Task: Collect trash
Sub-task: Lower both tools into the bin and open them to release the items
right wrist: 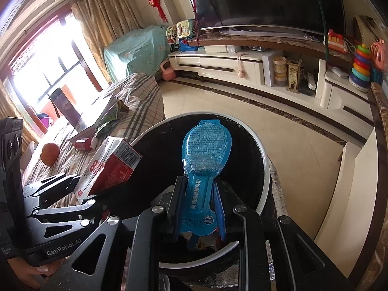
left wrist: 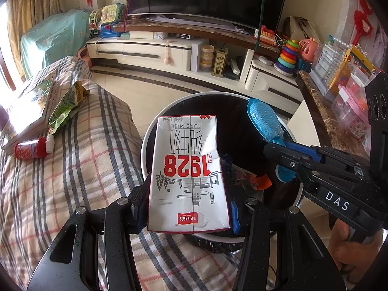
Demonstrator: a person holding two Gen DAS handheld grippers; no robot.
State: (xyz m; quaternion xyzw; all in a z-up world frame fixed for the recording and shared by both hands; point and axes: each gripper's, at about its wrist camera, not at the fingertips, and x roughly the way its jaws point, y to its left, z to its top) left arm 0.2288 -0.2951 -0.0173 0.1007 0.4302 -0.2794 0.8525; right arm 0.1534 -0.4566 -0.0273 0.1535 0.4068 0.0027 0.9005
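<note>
Left wrist view first: we see our left hand-held gripper (left wrist: 188, 214) clamped on a flattened white milk carton with red "1928" print (left wrist: 188, 174), held above the open mouth of a round black-lined trash bin with a white rim (left wrist: 146, 143). Colourful wrappers (left wrist: 252, 178) lie inside the bin. Our right hand-held gripper (left wrist: 278, 143) reaches in from the right, pinching a blue paddle-shaped plastic package (left wrist: 263, 118) over the bin's far side. To the left, a plaid-covered couch (left wrist: 80, 169) carries a small red bottle with a white cap (left wrist: 32, 148) and a green snack bag (left wrist: 64, 111).

Right wrist view: our right hand-held gripper (right wrist: 200, 209) is closed on the narrow handle end of the blue package (right wrist: 206, 150), whose wide end hangs over the bin (right wrist: 265, 167). At left, the left hand-held gripper (right wrist: 81, 190) grips the carton (right wrist: 109, 167), tilted over the bin's near-left rim. On the couch (right wrist: 138, 111) beyond sit the red bottle (right wrist: 83, 143) and an orange round fruit (right wrist: 49, 154).
</note>
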